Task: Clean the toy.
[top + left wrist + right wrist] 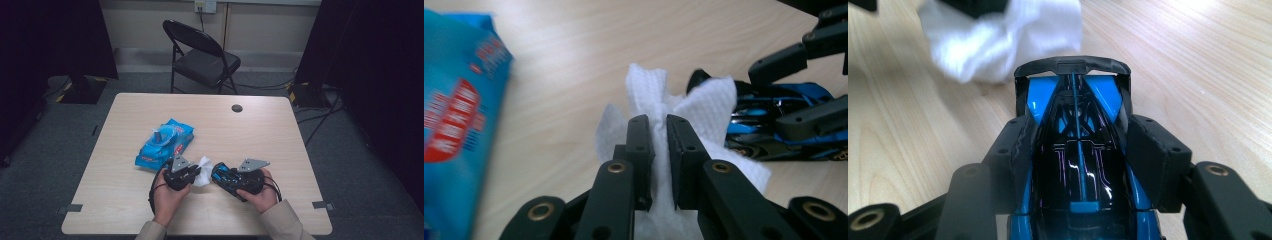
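A crumpled white wipe [204, 169] sits between my two grippers near the table's front edge. My left gripper [196, 172] is shut on it; in the left gripper view the jaws [660, 132] pinch the wipe [704, 107], which fans out above them. My right gripper [220, 175] is shut on a blue and black toy car [226, 176]. The right gripper view has its jaws [1075, 145] clamping the sides of the car [1078, 165], the car's rear wing pointing at the wipe [998, 40]. Wipe and car [774, 130] lie close together, and I cannot tell whether they touch.
A blue pack of wet wipes [162, 145] lies on the wooden table [260, 135] just beyond my left hand, its lid flap up. A cable hole [237, 108] is at the table's far side. A black folding chair [202, 55] stands behind the table.
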### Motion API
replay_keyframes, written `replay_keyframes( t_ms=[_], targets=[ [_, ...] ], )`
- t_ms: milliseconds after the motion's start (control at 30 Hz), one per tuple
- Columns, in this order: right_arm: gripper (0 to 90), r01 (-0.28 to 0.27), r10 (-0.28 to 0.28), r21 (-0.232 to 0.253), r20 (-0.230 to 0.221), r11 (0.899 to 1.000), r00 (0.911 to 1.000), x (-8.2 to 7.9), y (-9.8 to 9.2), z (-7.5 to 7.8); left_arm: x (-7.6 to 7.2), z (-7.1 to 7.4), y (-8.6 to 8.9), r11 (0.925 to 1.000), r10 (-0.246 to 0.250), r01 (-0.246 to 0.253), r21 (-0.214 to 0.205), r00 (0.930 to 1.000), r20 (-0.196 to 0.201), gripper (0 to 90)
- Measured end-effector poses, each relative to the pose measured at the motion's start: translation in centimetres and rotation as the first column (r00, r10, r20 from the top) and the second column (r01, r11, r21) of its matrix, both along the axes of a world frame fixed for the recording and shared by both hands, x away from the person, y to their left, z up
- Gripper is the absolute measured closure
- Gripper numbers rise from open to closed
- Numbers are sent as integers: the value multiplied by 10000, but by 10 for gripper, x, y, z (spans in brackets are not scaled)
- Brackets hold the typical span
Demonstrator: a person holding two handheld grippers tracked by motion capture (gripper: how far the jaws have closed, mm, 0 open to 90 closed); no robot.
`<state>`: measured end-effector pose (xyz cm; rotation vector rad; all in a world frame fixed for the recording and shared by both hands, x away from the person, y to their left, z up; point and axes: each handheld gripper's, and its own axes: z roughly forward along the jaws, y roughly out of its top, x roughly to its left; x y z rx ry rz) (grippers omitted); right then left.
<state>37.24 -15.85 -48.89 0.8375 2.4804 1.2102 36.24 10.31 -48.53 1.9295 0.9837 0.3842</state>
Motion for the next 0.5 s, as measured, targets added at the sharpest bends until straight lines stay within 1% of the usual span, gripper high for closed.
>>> replay_keyframes(
  t_ms=[33, 67, 100, 133, 167, 200, 233, 300, 333, 367, 400, 433, 500],
  targets=[
    [445, 9, -9, 6, -5, 10000, 10000, 0, 0, 0, 0, -4, -3, 9998, -110, 112, 162, 9999, -66, 807],
    [445, 3, -3, -32, 28, 10000, 10000, 0, 0, 0, -1, -7, -6, 9994, -209, 214, 268, 9996, -187, 750],
    [445, 3, -3, -32, 28, 10000, 10000, 0, 0, 0, -2, -9, -8, 9986, -287, 296, 433, 9994, -218, 750],
    [445, 13, -13, -22, 7, 10000, 10000, -1, 0, 0, -4, -11, -8, 9972, -410, 434, 613, 9984, -385, 690],
    [445, 13, -13, -22, 7, 10000, 10000, -1, 0, 0, -4, -11, -8, 9972, -410, 434, 613, 9984, -385, 678],
    [445, 19, -19, -8, -5, 10000, 10000, -1, 0, 0, -5, -10, -7, 9979, -346, 371, 536, 9983, -474, 678],
    [445, 23, -23, 19, -6, 10000, 10000, -1, 0, 0, -7, -9, -6, 9982, -301, 327, 495, 9983, -507, 650],
    [445, 19, -19, 15, 1, 10000, 10000, 0, 0, 0, -11, -6, -4, 9980, -331, 368, 522, 9970, -705, 626],
    [445, 2, -2, 12, 15, 10000, 10000, 0, 0, 0, -15, -5, -4, 9971, -390, 441, 614, 9959, -810, 603],
    [445, 2, -2, 12, 15, 10000, 10000, 0, 0, 0, -15, -5, -4, 9971, -390, 441, 614, 9959, -810, 601],
    [445, 4, -4, 16, 4, 10000, 10000, 0, 0, 0, -18, -7, -5, 9967, -480, 544, 611, 9938, -1005, 601],
    [445, 8, -8, 2, 10, 10000, 10000, 0, 0, 0, -20, -8, -6, 9953, -541, 622, 739, 9927, -1074, 579],
    [445, 10, -10, -49, 15, 10000, 10000, 0, 1, 0, -22, -11, -9, 9922, -696, 801, 960, 9918, -1074, 577]
  ],
)
